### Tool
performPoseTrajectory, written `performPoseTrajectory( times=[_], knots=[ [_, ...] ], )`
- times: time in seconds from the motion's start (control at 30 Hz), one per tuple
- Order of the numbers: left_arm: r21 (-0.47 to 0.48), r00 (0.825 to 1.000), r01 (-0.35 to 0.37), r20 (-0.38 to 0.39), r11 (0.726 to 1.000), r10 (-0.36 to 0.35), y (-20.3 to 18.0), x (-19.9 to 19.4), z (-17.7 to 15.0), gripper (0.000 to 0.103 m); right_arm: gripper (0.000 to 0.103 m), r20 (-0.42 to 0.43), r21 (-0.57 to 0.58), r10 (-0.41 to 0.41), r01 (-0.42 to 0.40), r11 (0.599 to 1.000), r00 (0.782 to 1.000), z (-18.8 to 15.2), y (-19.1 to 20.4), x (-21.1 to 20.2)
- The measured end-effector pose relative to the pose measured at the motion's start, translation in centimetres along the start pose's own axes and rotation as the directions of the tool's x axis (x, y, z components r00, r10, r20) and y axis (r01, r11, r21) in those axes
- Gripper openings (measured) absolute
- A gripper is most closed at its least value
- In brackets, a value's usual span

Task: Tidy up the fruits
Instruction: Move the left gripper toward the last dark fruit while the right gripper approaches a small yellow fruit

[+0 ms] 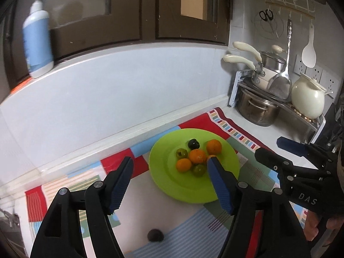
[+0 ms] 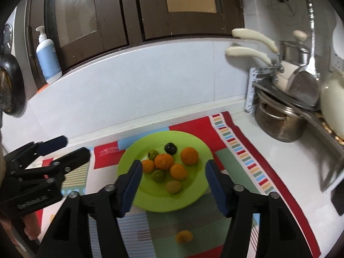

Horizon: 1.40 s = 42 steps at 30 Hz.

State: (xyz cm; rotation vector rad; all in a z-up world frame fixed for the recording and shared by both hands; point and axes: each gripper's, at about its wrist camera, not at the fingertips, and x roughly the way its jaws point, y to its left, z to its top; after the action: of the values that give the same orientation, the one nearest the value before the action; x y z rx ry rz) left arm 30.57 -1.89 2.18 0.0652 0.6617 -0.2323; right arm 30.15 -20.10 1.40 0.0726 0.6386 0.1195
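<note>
We hold both grippers above a patterned mat [image 2: 236, 150] on the kitchen counter. Left gripper [image 1: 169, 165]: jaws parted, nothing between them. Right gripper [image 2: 174, 167]: jaws likewise parted and empty. The green plate [image 2: 193, 191] sits on the mat near the wall and carries the fruit: four oranges, among them one [image 2: 189, 155] toward the right, some greenish ones and a dark plum [image 2: 170, 148]. Off the plate, a small orange [image 2: 183, 236] lies on the mat below the right gripper; a dark fruit [image 1: 155, 234] lies on the mat below the left one.
</note>
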Motion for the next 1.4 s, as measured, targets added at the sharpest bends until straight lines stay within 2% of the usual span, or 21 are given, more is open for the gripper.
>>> performPoseTrajectory(
  times=[0.2,0.43,0.7,0.9,1.17,1.4],
  knots=[
    [-0.021,1.0,-0.031,-0.004,0.999,0.031,0.8,-1.6,-1.3,0.08,0.066,0.0,0.004,-0.006,0.006,1.0,1.0,-0.8,0.7,-1.5],
    [-0.032,0.995,-0.093,-0.026,0.995,0.093,1.8,-2.3,-3.5,0.084,0.071,0.001,0.005,-0.096,0.096,0.995,0.995,-2.4,1.2,-1.8],
    [-0.01,0.986,-0.145,-0.09,0.989,0.143,2.2,-1.3,-6.8,0.084,0.071,-0.072,0.032,-0.112,0.114,0.993,0.991,-5.1,0.7,-0.5],
    [0.001,0.977,-0.162,-0.143,0.987,0.16,2.5,-0.1,-8.7,0.084,0.071,-0.132,0.041,-0.123,0.129,0.991,0.984,-7.0,0.5,0.7],
    [-0.017,0.965,-0.148,-0.221,0.989,0.14,3.1,1.9,-10.6,0.084,0.071,-0.203,0.092,-0.117,0.138,0.986,0.972,-9.3,0.4,2.2],
    [-0.015,0.956,-0.138,-0.265,0.99,0.129,3.2,3.7,-11.9,0.084,0.071,-0.241,0.107,-0.144,0.174,0.979,0.96,-10.4,-0.2,3.3]
  ],
)
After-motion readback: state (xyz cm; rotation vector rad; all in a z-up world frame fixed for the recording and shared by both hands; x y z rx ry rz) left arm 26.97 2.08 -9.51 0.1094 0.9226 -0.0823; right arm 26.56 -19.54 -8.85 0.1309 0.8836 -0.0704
